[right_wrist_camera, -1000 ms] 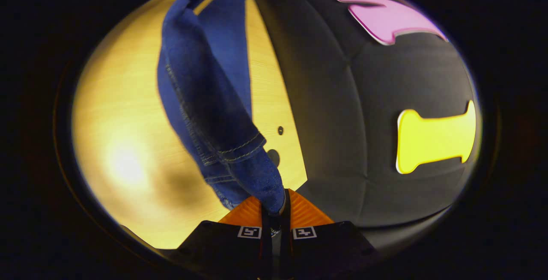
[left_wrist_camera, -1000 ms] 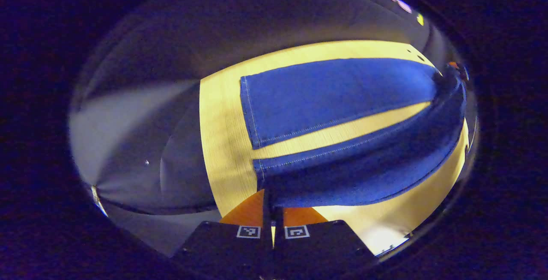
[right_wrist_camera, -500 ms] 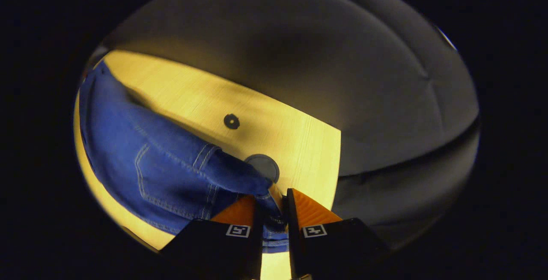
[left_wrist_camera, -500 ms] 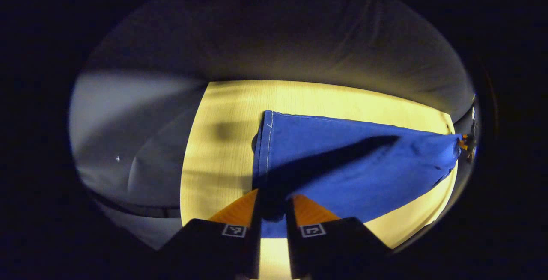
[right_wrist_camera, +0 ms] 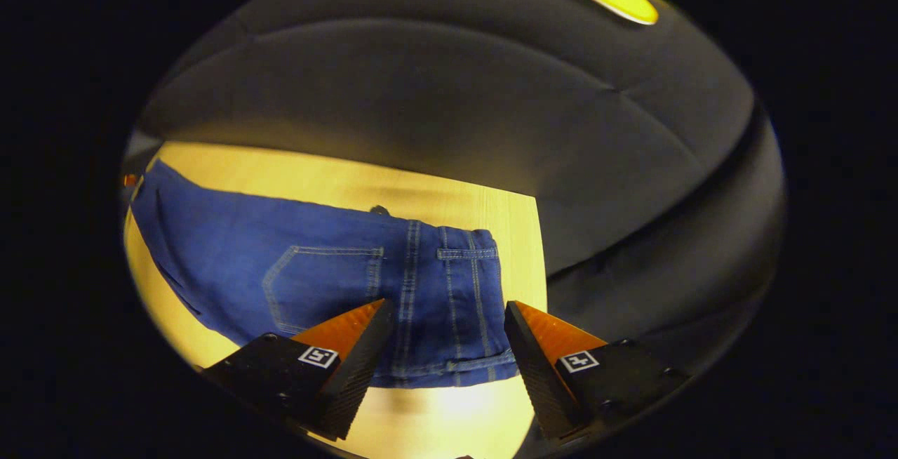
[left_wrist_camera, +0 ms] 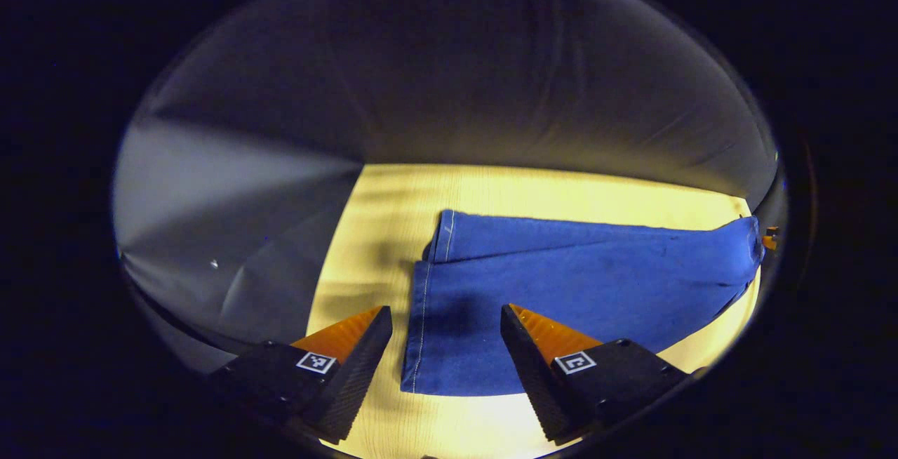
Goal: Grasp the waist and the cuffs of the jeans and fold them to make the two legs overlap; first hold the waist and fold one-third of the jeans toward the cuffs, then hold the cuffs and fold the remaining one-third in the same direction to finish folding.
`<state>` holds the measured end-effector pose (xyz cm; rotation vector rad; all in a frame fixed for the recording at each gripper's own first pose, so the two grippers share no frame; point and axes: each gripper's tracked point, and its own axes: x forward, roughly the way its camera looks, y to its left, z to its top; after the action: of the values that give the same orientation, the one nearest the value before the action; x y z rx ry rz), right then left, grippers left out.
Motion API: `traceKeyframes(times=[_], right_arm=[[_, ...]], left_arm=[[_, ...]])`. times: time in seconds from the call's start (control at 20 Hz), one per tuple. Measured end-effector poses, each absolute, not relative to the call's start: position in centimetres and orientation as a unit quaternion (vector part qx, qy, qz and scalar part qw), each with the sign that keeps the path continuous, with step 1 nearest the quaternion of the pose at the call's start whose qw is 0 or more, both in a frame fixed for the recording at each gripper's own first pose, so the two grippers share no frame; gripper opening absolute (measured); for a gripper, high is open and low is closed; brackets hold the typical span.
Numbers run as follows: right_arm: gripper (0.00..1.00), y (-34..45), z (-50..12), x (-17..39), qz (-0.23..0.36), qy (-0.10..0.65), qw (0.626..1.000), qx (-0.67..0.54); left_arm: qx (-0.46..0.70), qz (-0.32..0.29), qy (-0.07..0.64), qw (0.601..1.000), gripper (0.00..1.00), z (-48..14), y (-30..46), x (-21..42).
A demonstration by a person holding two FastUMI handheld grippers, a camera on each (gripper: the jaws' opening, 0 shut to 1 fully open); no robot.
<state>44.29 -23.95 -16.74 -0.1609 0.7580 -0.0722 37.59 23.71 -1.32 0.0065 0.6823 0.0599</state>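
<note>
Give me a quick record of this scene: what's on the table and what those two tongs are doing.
item: jeans, flat on the table
legs: one laid over the other, top cuff slightly offset from the lower cuff
waist: flat, back pocket up
left tongs: open, at the cuffs
right tongs: open, at the waist

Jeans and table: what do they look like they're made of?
Jeans: blue denim by the look, matte woven cloth with pale stitched seams and a sewn pocket. Table: pale wood or wood-look laminate, with faint straight grain and a soft sheen; which one, the views leave open.
</note>
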Motion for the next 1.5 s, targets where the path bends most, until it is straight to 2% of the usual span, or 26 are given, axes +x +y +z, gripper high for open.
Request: traceKeyframes(times=[0.15, 0.4, 0.6, 0.75, 0.95, 1.15, 1.3, 1.45, 1.5], right_arm=[[0.98, -22.4, -15.1, 42.4, -0.050, 0.338, 0.940, -0.010], [0.98, -23.5, -12.5, 39.9, -0.139, 0.247, 0.957, 0.065], [0.98, -24.7, -13.8, 37.2, -0.198, 0.229, 0.944, 0.135], [0.99, -25.9, -16.0, 37.0, -0.234, 0.220, 0.930, 0.179], [0.98, -27.5, -19.9, 38.1, -0.257, 0.241, 0.917, 0.185], [0.99, -28.2, -21.5, 40.1, -0.271, 0.221, 0.901, 0.256], [0.98, -29.8, -22.5, 40.1, -0.297, 0.224, 0.891, 0.259], [0.99, -29.2, -23.1, 41.2, -0.291, 0.212, 0.899, 0.249], [0.95, -29.0, -22.9, 41.4, -0.288, 0.207, 0.901, 0.250]], left_arm=[[0.036, 0.035, 0.268, 0.962, 0.97, 2.1, 23.0, 36.0], [0.032, 0.015, 0.166, 0.985, 0.99, 7.1, 19.2, 32.2], [0.062, 0.001, 0.121, 0.991, 1.00, 9.1, 15.0, 27.1], [-0.003, -0.030, 0.089, 0.996, 0.99, 10.8, 9.6, 23.5], [-0.049, -0.087, 0.099, 0.990, 0.99, 10.0, 5.0, 20.7], [-0.057, -0.099, 0.116, 0.987, 0.98, 8.8, 3.6, 20.5], [-0.072, -0.096, 0.118, 0.986, 0.97, 8.7, 2.9, 20.4], [-0.067, -0.100, 0.124, 0.985, 0.97, 8.4, 2.2, 20.7], [-0.061, -0.101, 0.127, 0.985, 0.97, 8.4, 2.0, 20.8]])
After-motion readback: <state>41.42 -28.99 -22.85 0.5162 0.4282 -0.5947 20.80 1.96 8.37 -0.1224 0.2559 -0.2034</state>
